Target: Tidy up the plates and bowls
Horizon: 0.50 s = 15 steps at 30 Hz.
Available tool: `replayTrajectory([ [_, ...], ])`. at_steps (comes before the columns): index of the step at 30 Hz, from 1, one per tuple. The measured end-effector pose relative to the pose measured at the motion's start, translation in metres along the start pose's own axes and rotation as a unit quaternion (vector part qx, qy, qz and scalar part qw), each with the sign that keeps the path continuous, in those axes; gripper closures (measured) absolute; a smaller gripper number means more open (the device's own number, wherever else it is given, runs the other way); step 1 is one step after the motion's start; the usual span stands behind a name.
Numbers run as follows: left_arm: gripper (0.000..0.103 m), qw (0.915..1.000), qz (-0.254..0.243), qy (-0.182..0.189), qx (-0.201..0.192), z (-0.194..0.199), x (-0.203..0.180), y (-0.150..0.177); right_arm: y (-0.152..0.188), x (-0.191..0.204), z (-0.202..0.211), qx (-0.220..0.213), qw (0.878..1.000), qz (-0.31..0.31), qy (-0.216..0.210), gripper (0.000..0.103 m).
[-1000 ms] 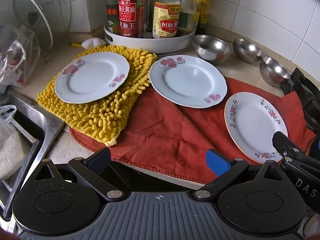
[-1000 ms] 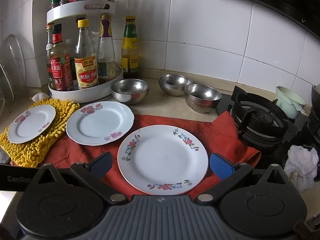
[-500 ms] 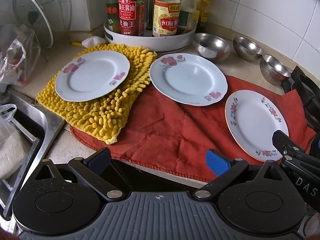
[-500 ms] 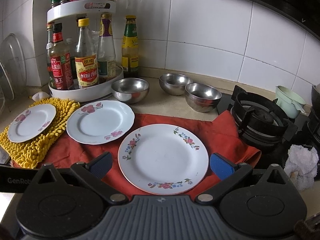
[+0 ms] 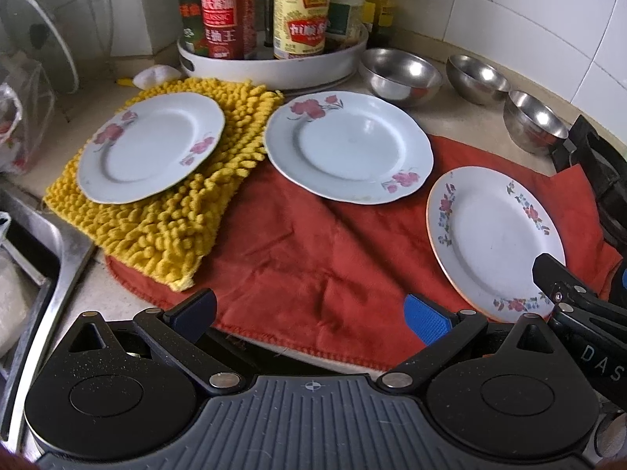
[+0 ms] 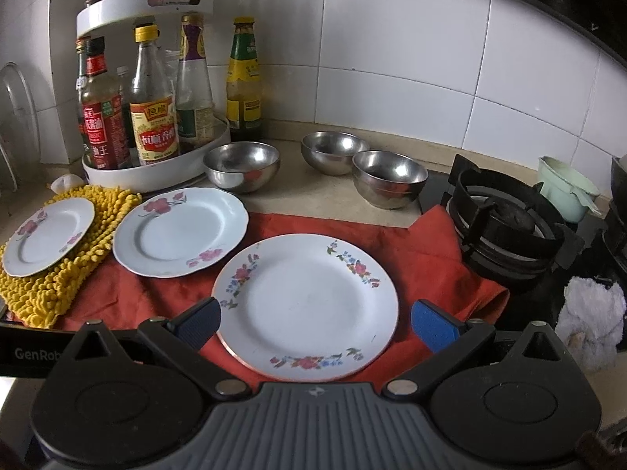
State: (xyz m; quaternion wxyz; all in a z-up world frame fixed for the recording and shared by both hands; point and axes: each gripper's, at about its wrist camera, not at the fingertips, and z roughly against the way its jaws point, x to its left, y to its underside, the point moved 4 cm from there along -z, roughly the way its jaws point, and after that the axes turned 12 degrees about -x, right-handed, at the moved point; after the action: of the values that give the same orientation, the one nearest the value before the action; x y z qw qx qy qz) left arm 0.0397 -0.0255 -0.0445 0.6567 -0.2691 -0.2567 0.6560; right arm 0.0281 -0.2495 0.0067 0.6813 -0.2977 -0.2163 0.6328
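Three white floral plates lie on the counter. The left plate (image 5: 151,147) (image 6: 47,241) rests on a yellow chenille mat (image 5: 168,219). The middle plate (image 5: 348,149) (image 6: 180,231) and the right plate (image 5: 493,239) (image 6: 307,305) lie on a red cloth (image 5: 305,258). Three steel bowls (image 6: 243,166) (image 6: 335,152) (image 6: 390,178) stand behind them. My left gripper (image 5: 309,311) is open and empty above the cloth's near edge. My right gripper (image 6: 313,323) is open and empty, its jaws either side of the right plate's near half, above it.
A white turntable rack (image 6: 156,172) of sauce bottles stands at the back left. A gas burner (image 6: 505,219) is on the right, with a white rag (image 6: 591,323) and a green cup (image 6: 564,188). A sink (image 5: 35,270) lies at the left, with glass lids (image 5: 51,35) behind it.
Both grippers have drifted slightly forward and down toward the plates. Nothing on the counter has moved; both stay open.
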Motion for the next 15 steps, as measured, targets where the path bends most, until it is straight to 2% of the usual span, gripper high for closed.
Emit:
replayTrajectory([
  [9, 0.001, 0.9981, -0.029, 0.040, 0.036, -0.044, -0.040, -0.002, 0.005, -0.030, -0.064, 0.033, 0.999, 0.007, -0.013, 0.003],
  [13, 0.002, 0.9953, -0.018, 0.080, 0.051, -0.060, -0.056, -0.002, 0.008, -0.047, -0.097, 0.055, 0.998, 0.017, -0.023, 0.003],
  [15, 0.004, 0.9952, -0.018, 0.080, 0.053, -0.069, -0.060, -0.006, 0.010, -0.057, -0.112, 0.066, 0.997, 0.023, -0.026, 0.004],
])
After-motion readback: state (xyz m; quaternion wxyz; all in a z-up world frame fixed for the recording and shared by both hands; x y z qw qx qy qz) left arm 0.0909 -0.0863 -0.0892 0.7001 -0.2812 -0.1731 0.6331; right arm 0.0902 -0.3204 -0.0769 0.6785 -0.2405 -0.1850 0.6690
